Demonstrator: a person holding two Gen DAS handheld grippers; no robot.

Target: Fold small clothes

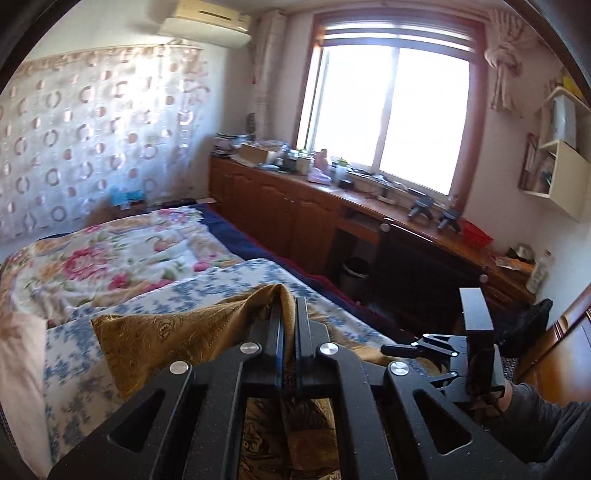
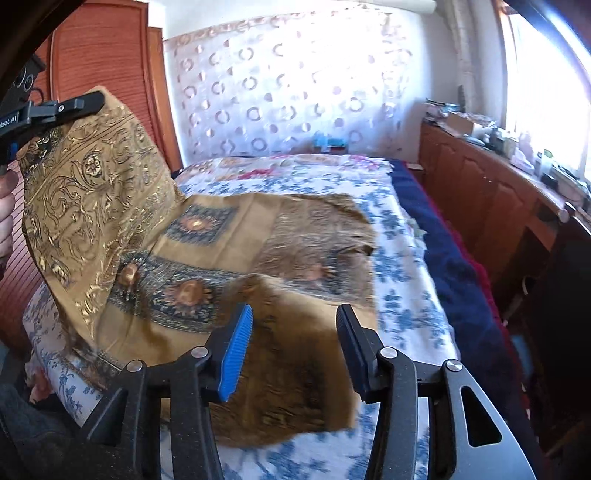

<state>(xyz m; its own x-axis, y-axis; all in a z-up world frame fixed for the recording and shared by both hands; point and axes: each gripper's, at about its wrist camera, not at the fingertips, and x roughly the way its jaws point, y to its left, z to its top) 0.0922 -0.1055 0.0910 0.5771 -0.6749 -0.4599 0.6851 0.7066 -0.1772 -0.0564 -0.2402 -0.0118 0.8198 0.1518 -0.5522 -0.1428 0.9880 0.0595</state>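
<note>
Right gripper [image 2: 293, 347] hovers with jaws apart over the brown cloth's [image 2: 295, 369] near edge at lower centre; left gripper [image 2: 79, 105], upper left, pinches its raised corner above the bed [image 2: 413, 280].

A bed [image 1: 192, 291] with a blue-flowered sheet [image 2: 406, 280] fills the room; a pink floral quilt [image 1: 110, 258] lies at its far end. Along the bed's window side runs a wooden cabinet [image 1: 280, 218], its top crowded with small items. A bin [image 1: 355, 271] stands in the cabinet's gap. Above are a window [image 1: 391, 110] and an air conditioner [image 1: 207, 26]. A patterned curtain [image 1: 92, 140] covers the far wall.
</note>
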